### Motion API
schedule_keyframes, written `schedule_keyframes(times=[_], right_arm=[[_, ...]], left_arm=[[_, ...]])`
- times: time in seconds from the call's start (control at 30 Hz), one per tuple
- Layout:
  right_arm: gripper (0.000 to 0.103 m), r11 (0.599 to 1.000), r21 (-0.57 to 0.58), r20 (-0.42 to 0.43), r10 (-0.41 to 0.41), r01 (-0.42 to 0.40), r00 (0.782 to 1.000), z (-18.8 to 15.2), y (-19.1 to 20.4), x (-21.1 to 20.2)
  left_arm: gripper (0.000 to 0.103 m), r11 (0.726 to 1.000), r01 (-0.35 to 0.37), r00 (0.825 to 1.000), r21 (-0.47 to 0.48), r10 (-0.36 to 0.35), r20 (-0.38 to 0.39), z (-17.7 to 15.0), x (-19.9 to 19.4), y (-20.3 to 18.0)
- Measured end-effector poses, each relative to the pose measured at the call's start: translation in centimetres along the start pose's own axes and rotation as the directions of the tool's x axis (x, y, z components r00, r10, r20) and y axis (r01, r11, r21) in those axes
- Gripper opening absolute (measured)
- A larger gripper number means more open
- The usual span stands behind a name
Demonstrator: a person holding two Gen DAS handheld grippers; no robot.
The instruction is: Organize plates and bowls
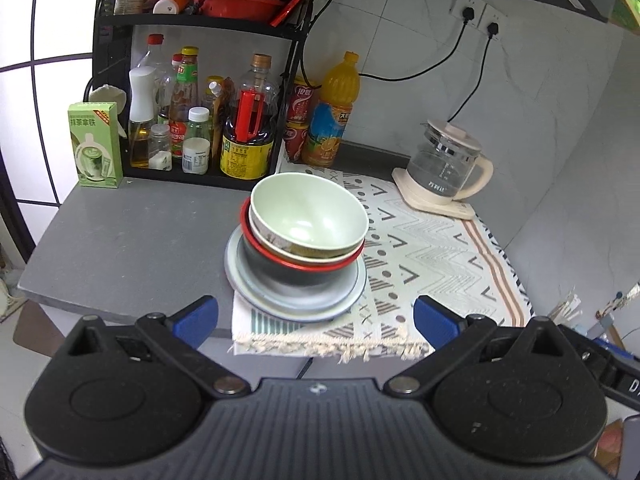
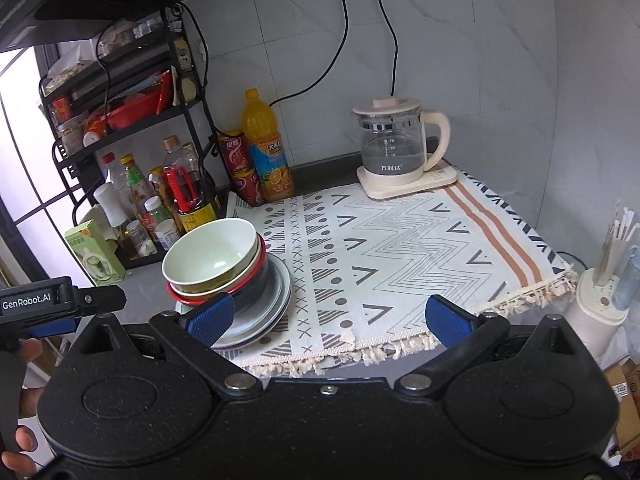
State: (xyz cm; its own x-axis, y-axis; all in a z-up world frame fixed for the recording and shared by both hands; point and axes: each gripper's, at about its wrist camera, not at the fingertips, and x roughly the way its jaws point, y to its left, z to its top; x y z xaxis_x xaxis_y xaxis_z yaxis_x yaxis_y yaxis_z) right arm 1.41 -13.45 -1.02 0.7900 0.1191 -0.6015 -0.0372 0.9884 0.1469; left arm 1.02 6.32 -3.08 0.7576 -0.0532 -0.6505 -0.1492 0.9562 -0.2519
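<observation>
Fingers on both grippers stand wide apart and hold nothing: the left gripper faces the stack of dishes from the front edge of the worktop, and the right gripper hangs a little to the stack's right, over the patterned cloth. Working from the largest piece down, the stack sits on the cloth's left end, near the black condiment rack. At the bottom lie the grey plates, with at least one more rim showing under them in the right wrist view. On these rests a black bowl with a red rim, inside it a cream-rimmed bowl of which only a band shows, and on top the pale green bowl, tilted rather than seated level.

My judgement is that everything is already nested in one pile, so little is left beyond squaring it up. The top bowl leans toward the rack side, so a good move would be to close one pair of fingers on its near rim, lift slightly and let it settle flat, while the other gripper steadies the plates' edge so that the pile does not slide on the cloth. Grip gently; glazed rims are likely slippery. The glass kettle stands well apart at the back
</observation>
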Motion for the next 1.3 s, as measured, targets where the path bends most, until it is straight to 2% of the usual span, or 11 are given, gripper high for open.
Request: schedule_keyframes(times=[0.5, 0.67, 0.9, 1.3], right_arm=[[0.103, 0.997, -0.033, 0.027, -0.064, 0.065, 0.998, -3.5, 0.8, -4.9], [0.103, 0.996, -0.039, 0.034, -0.085, 0.086, 0.996, -4.5, 0.7, -6.3], [0.103, 0.993, -0.049, 0.05, -0.109, 0.112, 0.993, -5.2, 0.4, -7.9], [0.103, 0.991, -0.068, 0.055, -0.114, 0.118, 0.992, -6.7, -0.1, -9.2]], left_arm=[[0.103, 0.995, -0.002, 1.0, 0.104, -0.001, 0.03, -3.7, -4.4, 0.5], [0.103, 0.994, 0.004, 1.0, 0.111, -0.008, 0.031, -4.5, -5.3, 0.6], [0.103, 0.99, -0.021, 0.999, 0.141, 0.016, 0.036, -5.7, -6.3, 0.4], [0.103, 0.983, -0.002, 0.999, 0.186, -0.004, 0.032, -7.1, -7.1, -0.6]])
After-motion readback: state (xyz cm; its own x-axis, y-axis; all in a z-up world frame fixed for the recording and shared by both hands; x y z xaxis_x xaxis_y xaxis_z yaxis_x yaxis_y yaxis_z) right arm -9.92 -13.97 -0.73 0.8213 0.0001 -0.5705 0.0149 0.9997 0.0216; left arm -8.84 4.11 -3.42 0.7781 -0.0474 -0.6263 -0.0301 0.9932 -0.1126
